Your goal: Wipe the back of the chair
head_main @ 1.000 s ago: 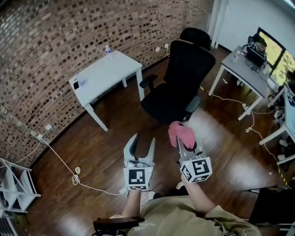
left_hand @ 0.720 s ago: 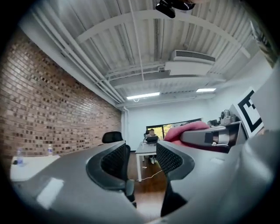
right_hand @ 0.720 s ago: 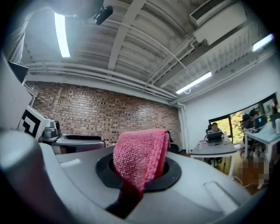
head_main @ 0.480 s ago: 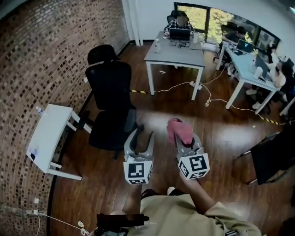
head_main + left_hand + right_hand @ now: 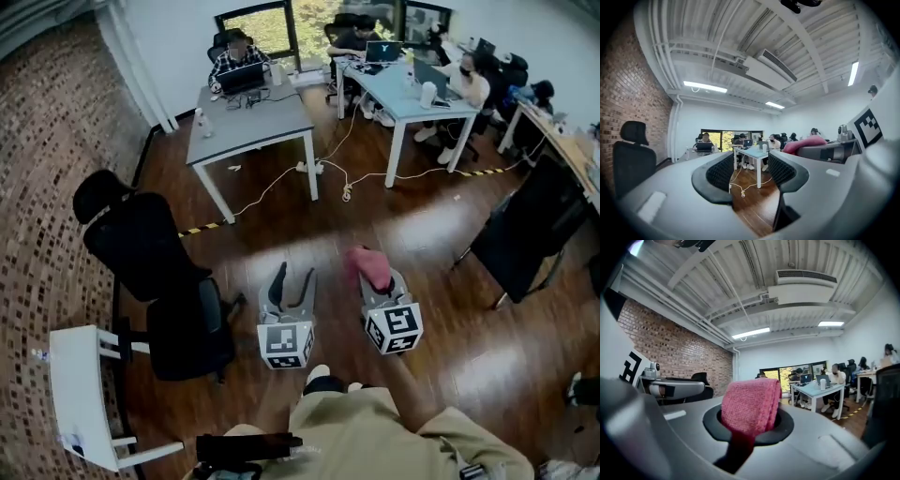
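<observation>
Left gripper point(image 5: 751, 173) holds its jaws wide apart, with only the wooden floor point(image 5: 450, 356) showing between them. To its left, well apart from both grippers, the black chair point(image 5: 141, 248) stands upright near the brick wall point(image 5: 47, 141). On the right, the right gripper point(image 5: 749, 423) is clamped on a folded pink cloth point(image 5: 752, 404), held above the floor.

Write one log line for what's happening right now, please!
left gripper: open, empty | right gripper: shut on pink cloth | black chair: off to left, untouched
</observation>
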Demonstrator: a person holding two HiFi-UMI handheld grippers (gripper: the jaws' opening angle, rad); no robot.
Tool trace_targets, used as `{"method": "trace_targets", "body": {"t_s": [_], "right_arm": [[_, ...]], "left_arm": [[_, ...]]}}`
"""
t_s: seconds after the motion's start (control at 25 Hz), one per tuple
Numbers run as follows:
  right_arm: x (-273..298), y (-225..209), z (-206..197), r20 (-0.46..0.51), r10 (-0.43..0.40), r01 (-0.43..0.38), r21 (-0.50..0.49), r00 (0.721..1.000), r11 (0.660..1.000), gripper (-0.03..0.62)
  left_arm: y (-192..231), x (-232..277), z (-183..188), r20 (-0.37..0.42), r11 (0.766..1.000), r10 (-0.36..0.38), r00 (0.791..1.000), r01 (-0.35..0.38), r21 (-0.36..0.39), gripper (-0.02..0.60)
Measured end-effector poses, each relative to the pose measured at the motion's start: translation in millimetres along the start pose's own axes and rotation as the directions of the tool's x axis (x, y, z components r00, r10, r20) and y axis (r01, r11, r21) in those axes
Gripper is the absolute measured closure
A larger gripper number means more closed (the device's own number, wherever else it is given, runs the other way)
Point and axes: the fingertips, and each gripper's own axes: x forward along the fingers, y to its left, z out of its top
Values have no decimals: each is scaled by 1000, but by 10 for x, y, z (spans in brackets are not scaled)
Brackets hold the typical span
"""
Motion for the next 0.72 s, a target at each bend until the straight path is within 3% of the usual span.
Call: {"method": "trace_targets", "body": {"t_s": [0.16,0.32,0.48,0.72], "right_arm": [[178,-178,-50,-4,-97,97,-7,995,995,557],[-81,-323,-9,9,-274,274,-32,962,961,557],[-406,-701,-58,0,-421,421,-27,907,907,557],[-1320,-1500,-88,26,-624,624,-3,781,781,557]], "left_arm": [[106,362,12,30,995,-97,995,96,31,374],[-44,688,-32,18,961,-276,961,276,7,377],[-547,984,-156,5,902,-430,903,430,-26,377],[-1729,1288,-257,-2,787,-617,787,617,-29,377]]}}
